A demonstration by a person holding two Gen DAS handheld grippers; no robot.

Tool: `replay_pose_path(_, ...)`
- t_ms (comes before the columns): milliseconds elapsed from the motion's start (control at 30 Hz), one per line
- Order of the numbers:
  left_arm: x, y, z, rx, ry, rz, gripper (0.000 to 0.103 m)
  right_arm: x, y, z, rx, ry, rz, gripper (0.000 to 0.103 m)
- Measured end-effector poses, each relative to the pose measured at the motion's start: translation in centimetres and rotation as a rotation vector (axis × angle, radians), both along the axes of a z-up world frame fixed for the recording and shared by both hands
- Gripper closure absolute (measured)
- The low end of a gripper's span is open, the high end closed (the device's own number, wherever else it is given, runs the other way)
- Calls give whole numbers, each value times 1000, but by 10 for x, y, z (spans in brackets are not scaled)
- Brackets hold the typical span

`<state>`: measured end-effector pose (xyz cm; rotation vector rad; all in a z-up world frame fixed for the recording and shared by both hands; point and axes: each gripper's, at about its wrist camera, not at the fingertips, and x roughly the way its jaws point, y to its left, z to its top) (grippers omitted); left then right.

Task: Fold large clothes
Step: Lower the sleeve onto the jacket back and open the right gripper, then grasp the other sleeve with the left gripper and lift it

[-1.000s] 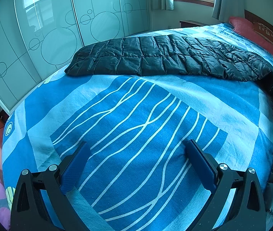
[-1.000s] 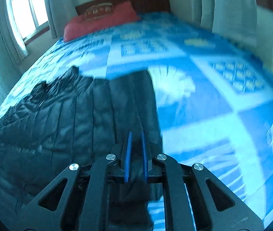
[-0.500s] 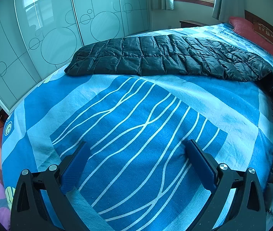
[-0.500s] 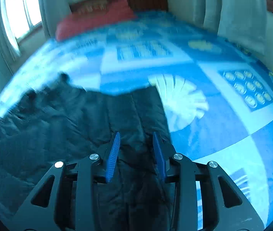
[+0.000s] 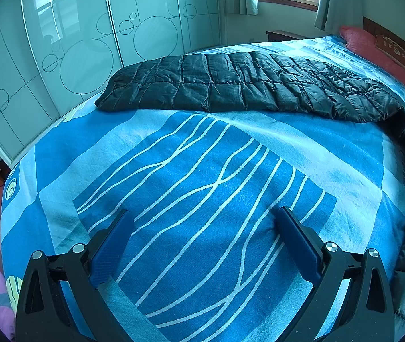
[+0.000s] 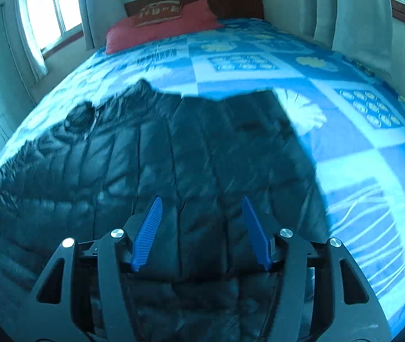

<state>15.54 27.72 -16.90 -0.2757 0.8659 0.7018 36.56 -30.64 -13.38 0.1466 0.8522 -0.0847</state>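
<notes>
Across bedspread [image 5: 202, 188]: black quilted jacket [image 6: 174, 154], spread flat.

A wide bed covered in a blue patchwork-print cotton sheet [image 5: 202, 171] is carrying everything here. A black quilted down jacket [image 5: 245, 85] is lying spread flat directly on the sheet, one sleeve stretching towards the wardrobe side, while a red rectangular pillow [image 6: 159, 28] is resting against the dark wooden headboard [image 6: 231, 0].

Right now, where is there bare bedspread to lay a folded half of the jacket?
Bare bedspread under the open left gripper, bordered by the black jacket beyond and on its right. More bare bedspread right of the jacket, and up toward the red pillow. Crowded under the open right gripper: jacket.
</notes>
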Motion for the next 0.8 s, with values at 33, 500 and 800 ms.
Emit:
replay_pose_path(33,0,0,0,-2,-2,0,4,0,3,-6,-21,5,1,45)
replay_pose_path(500,-3,7,4,-63,-2,-6,4,-4,10,-25,-67,-32,9,41)
replay_pose_path(800,-20,66,25,-282,-235,36,5,-5,10,-25,-61,-39,9,40)
